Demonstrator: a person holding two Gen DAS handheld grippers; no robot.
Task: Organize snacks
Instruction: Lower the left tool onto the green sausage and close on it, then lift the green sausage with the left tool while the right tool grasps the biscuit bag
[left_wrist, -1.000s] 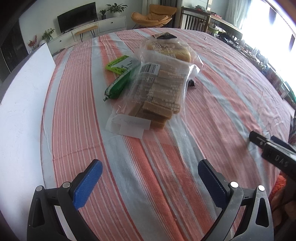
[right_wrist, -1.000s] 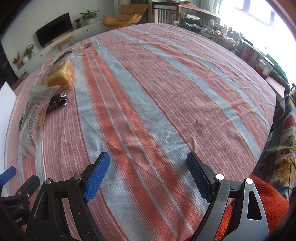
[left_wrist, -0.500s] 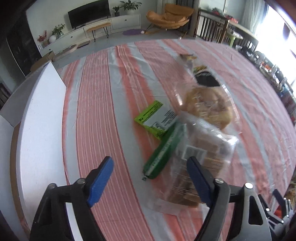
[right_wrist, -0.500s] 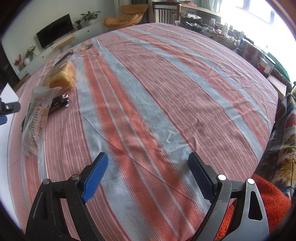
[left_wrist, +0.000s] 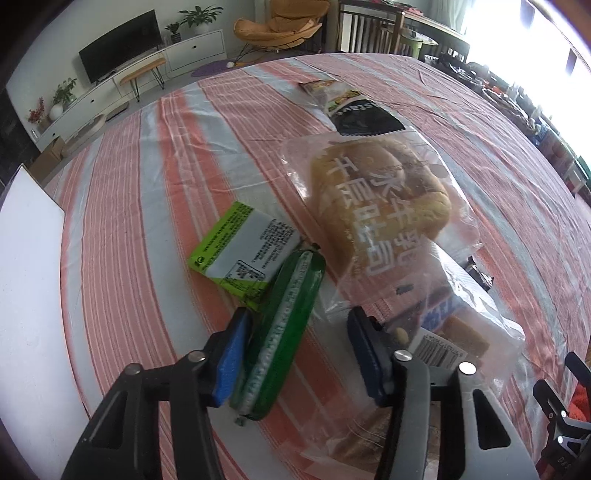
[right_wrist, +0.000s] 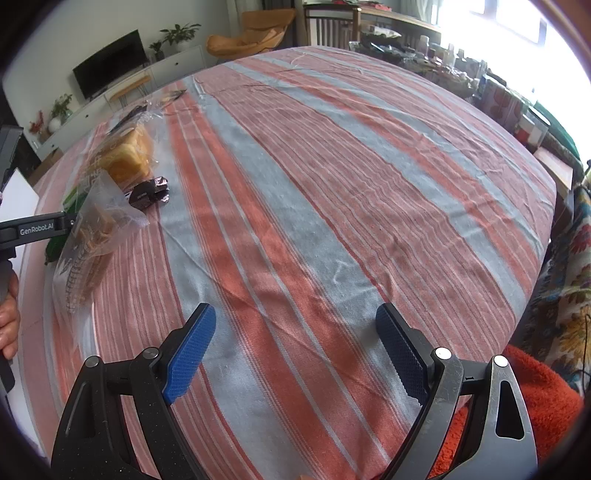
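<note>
While its jaws are closing, the left claw (left_wrist: 299, 354) straddles a green sausage-shaped snack (left_wrist: 284, 328) lying on the striped tablecloth (left_wrist: 147, 192). The snack sits between the two blue pads: the left-hand pad (left_wrist: 232, 362) lies right against its side, while the right-hand pad is apart from it, with a strip of cloth showing between. The snack runs away from the claw, its far end pointing up and slightly right.

Just beyond the left pad, touching the snack's far end, lies a green and white carton (left_wrist: 240, 251). Ahead and to the right of the claw is a clear bag of bread (left_wrist: 380, 206) with white lettering, and beyond that a dark packet (left_wrist: 354, 114). Close by the right pad, partly under it, lies a clear bag of biscuits (left_wrist: 461, 332) with a barcode label. Far to the left of the claw stands a white board (left_wrist: 29, 280).

The right claw (right_wrist: 299, 354) hangs with its jaws wide and nothing between them, over a bare stretch of the cloth. Well off to its upper left are the bread, the biscuit bag and a small dark wrapped sweet (right_wrist: 147, 194). At the left edge of its view a hand (right_wrist: 9, 317) grips the handle of the left claw.
</note>
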